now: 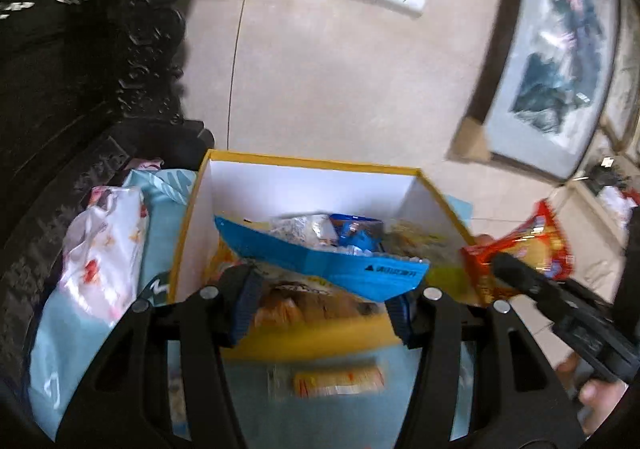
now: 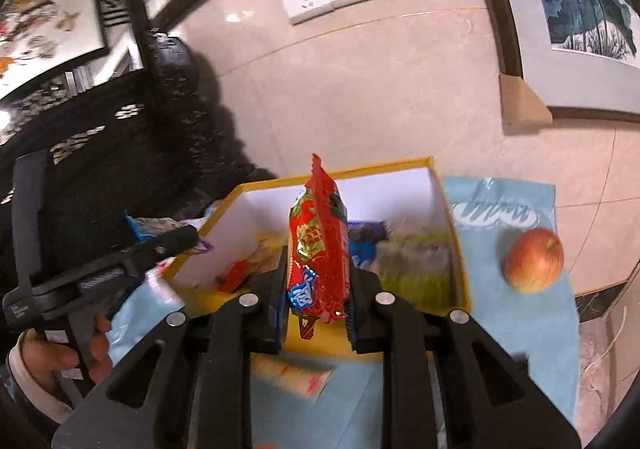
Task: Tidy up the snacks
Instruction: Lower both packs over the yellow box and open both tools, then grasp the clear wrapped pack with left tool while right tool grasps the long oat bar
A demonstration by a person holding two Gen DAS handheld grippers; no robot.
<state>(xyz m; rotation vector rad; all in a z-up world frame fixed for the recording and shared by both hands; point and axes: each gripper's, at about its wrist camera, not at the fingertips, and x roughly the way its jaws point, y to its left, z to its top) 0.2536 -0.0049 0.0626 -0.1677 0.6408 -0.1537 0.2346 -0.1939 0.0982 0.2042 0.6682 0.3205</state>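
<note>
A yellow box (image 1: 312, 162) with white inner walls stands on a light blue cloth and holds several snack packets. My left gripper (image 1: 322, 309) hangs over its near edge. A blue snack packet (image 1: 320, 261) lies across the gap between its blue pads and looks gripped. In the right wrist view the left gripper (image 2: 180, 239) shows from the side with blue wrapper at its tip. My right gripper (image 2: 316, 313) is shut on a red snack packet (image 2: 320, 249) that stands upright above the box (image 2: 460, 249). The left wrist view shows this red packet (image 1: 520, 249) right of the box.
A small yellow-orange wafer packet (image 1: 340, 381) lies on the cloth (image 2: 520, 321) in front of the box. An apple (image 2: 534, 265) sits to the right. A white floral bag (image 1: 104, 249) and dark carved furniture (image 1: 60, 89) stand left. Framed pictures (image 2: 580, 9) lean on the wall.
</note>
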